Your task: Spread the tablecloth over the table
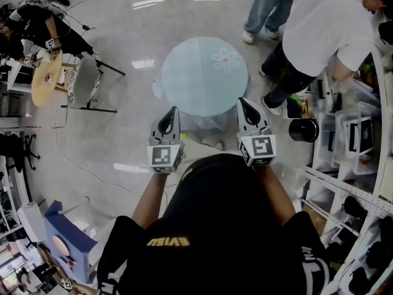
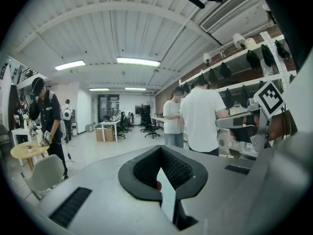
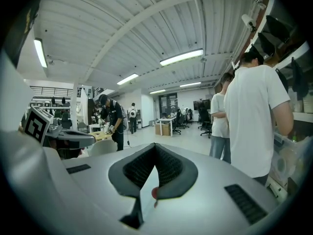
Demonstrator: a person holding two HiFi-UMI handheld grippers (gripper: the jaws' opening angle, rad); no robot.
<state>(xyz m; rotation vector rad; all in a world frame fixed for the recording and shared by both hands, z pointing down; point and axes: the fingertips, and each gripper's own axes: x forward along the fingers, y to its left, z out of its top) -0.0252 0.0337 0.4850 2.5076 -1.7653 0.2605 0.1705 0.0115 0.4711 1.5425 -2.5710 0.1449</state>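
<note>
Pale-blue tablecloth [image 1: 202, 72], judged thin, limp, light and slide-prone, lies draped round at upper centre of the head view; left gripper [image 1: 171, 112] and right gripper [image 1: 244, 103], jaws pressed together, apparently pinch its near hem, the sensible hold.

Covered, cropped, lost
The cloth [image 1: 204, 72] hides the table whole; its near edge runs out of sight behind the left gripper [image 1: 174, 112] and right gripper [image 1: 243, 105]. Each gripper view shows only a pale sliver of it pinched in the jaws. The top edge crops a bystander [image 1: 325, 29] at the shoulders.
</note>
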